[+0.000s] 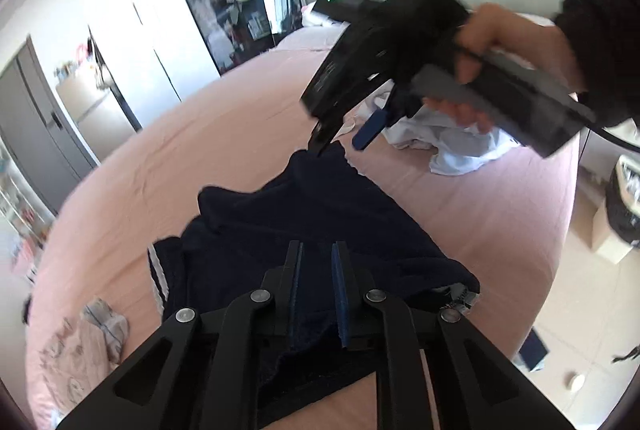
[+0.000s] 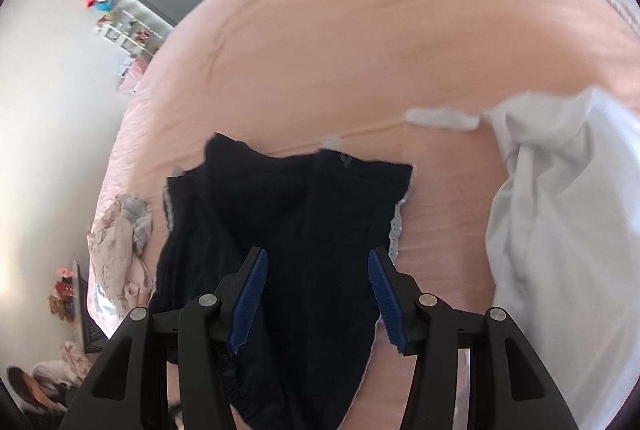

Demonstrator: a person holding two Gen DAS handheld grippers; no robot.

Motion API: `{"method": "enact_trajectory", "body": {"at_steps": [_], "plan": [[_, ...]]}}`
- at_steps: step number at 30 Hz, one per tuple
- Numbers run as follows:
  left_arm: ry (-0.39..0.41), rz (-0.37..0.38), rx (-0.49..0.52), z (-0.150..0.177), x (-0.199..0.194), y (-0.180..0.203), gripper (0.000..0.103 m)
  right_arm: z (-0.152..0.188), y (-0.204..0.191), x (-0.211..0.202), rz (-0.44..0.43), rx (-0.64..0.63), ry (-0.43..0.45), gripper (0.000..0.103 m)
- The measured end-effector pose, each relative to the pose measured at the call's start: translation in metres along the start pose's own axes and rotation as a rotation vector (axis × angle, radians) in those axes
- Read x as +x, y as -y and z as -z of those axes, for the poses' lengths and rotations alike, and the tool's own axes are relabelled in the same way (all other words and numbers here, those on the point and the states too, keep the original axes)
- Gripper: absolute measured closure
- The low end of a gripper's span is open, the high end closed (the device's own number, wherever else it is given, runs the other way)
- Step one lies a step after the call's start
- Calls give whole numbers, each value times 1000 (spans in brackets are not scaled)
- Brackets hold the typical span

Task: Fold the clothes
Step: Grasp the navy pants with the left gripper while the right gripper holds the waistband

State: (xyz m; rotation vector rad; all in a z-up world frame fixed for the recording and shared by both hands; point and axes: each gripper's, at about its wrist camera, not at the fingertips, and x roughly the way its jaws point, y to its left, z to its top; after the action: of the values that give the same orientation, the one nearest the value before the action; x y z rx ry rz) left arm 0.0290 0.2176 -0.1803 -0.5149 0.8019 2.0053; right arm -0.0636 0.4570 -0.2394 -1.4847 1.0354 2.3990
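Note:
A dark navy garment (image 1: 304,230) with white side stripes lies on the pink bed (image 1: 208,149); it also shows in the right wrist view (image 2: 288,213). My left gripper (image 1: 318,250) is low over its near edge, jaws narrowly apart with navy cloth between the pads; I cannot tell whether it grips. My right gripper (image 2: 318,262) is open above the garment and empty. In the left wrist view the right gripper (image 1: 344,143) hangs over the garment's far end, held by a hand (image 1: 504,49).
A pile of white and pale blue clothes (image 1: 448,141) lies on the bed beyond the garment, large at the right in the right wrist view (image 2: 560,230). A small pink and grey bundle (image 1: 88,334) lies at the bed's left edge. Wardrobes and a headboard stand behind.

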Motion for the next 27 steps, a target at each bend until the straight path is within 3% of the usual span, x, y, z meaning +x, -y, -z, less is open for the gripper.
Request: {"method": "enact_trajectory", "body": {"at_steps": [5,11,13,20,27], "plan": [[15,-62,134,6,1,34,91,-1,5,17,-8,18,-15,51],[11,-67,264,10,2,70,91,-5,-3,37,17,-18,-74,51],[-21,-40,258,7,4,78,91,-9,-3,41,28,-22,-85,51],[-71,-56,221,3,9,81,94,-14,11,39,4,79,-87,51],[-100,-39,181,8,14,76,96,-14,5,35,55,42,-81,51]]}}
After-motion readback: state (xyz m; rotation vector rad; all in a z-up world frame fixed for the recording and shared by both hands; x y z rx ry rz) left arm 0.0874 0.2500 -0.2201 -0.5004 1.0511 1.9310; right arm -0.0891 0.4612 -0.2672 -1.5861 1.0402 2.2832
